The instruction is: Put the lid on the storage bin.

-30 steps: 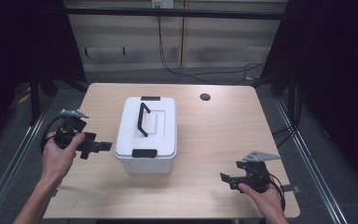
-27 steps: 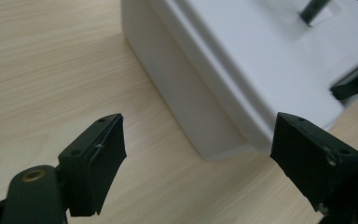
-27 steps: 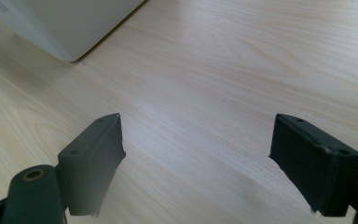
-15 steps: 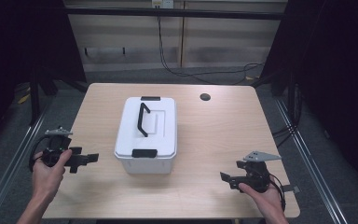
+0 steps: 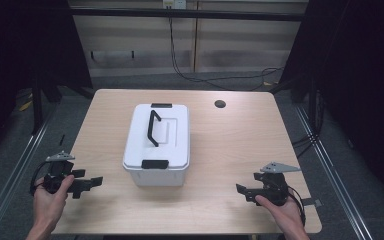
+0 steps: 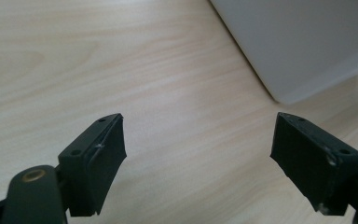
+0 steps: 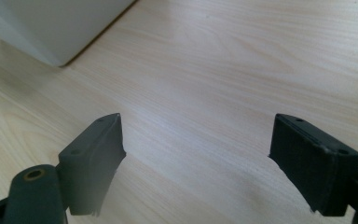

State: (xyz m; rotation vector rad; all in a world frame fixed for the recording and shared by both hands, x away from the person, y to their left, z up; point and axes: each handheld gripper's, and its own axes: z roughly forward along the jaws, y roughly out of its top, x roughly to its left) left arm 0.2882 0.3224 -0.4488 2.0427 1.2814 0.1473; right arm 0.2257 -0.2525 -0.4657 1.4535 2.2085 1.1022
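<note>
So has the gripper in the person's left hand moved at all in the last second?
Yes. The left gripper has pulled back toward the person, from beside the white box to near the table's front edge.

Hand-held gripper (image 7: 198, 163) agape over table (image 7: 223, 70), beside box (image 7: 51, 23)

Lidded box (image 5: 156, 145) mid-table (image 5: 240, 150), small hole (image 5: 220, 104) behind to its right.

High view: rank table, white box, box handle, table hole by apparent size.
1. Table, largest.
2. White box.
3. Black handle on the box lid.
4. Round hole in the tabletop, smallest. It sits farther from the camera, though the gap to the handle looks plain.
</note>
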